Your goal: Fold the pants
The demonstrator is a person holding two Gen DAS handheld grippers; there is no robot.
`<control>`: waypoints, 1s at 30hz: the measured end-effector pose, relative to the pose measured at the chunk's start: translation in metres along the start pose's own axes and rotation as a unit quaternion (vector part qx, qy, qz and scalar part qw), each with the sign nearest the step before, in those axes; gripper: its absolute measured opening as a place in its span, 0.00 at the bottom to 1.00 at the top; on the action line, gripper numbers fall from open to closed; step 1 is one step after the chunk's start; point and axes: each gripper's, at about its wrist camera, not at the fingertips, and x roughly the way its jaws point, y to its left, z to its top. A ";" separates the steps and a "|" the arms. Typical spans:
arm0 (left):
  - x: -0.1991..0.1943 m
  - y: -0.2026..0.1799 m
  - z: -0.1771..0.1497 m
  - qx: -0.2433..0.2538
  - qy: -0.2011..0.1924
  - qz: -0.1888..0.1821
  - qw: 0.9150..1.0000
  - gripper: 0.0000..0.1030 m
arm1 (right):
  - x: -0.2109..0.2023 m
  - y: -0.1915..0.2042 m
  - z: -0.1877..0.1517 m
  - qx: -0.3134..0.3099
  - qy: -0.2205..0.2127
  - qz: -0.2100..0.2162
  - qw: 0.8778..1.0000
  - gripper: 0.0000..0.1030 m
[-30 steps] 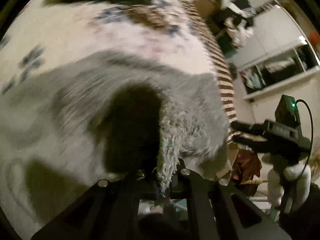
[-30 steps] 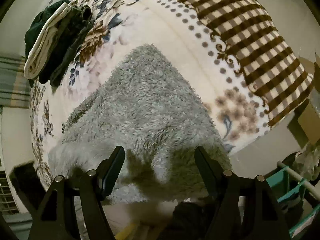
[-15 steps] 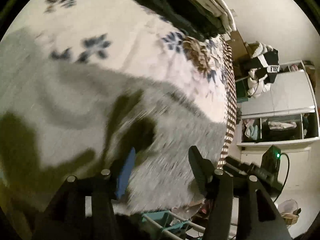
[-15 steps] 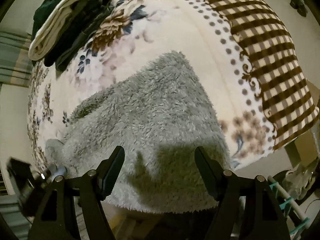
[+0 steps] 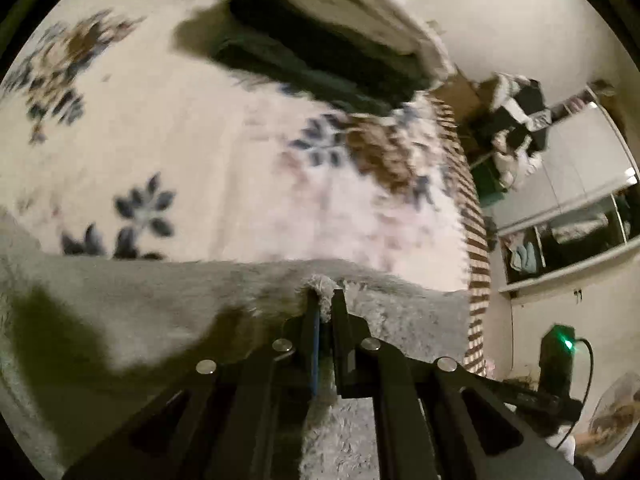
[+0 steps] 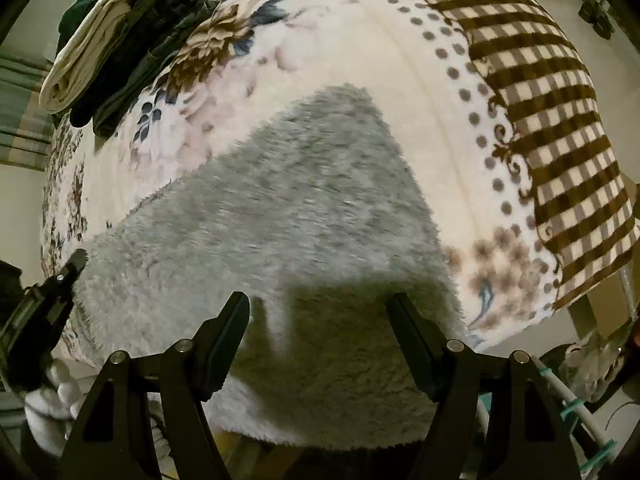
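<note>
The grey fleece pants (image 6: 288, 216) lie spread on the floral blanket (image 6: 400, 92), their near end hanging over the bed's edge. In the left wrist view my left gripper (image 5: 325, 296) is shut on a tuft at the far edge of the pants (image 5: 160, 300). It also shows at the left edge of the right wrist view (image 6: 60, 280). My right gripper (image 6: 318, 304) is open and empty, just above the near part of the pants, its fingers (image 6: 224, 340) apart over the fleece.
A stack of folded dark green and cream clothes (image 6: 120, 28) sits at the bed's far corner, also in the left wrist view (image 5: 320, 40). A brown checked border (image 6: 560, 128) runs along the bed's right side. Shelves and a closet (image 5: 568, 216) stand beyond the bed.
My left gripper let go of the pants, opened, shifted along them, and has now shut on the pants' far edge. The pants now lie flatter. The right gripper stays open.
</note>
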 end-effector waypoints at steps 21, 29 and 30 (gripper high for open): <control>-0.008 -0.003 -0.081 -0.010 0.059 0.015 0.998 0.04 | -0.001 -0.009 -0.031 0.014 0.027 0.007 1.000 0.73; -0.009 0.025 -0.088 -0.086 0.078 -0.005 0.993 0.12 | 0.003 0.013 -0.028 -0.008 0.034 -0.001 0.999 0.73; -0.011 0.026 -0.088 -0.096 0.079 -0.004 0.992 0.24 | 0.004 0.016 -0.028 -0.012 0.034 -0.001 0.999 0.73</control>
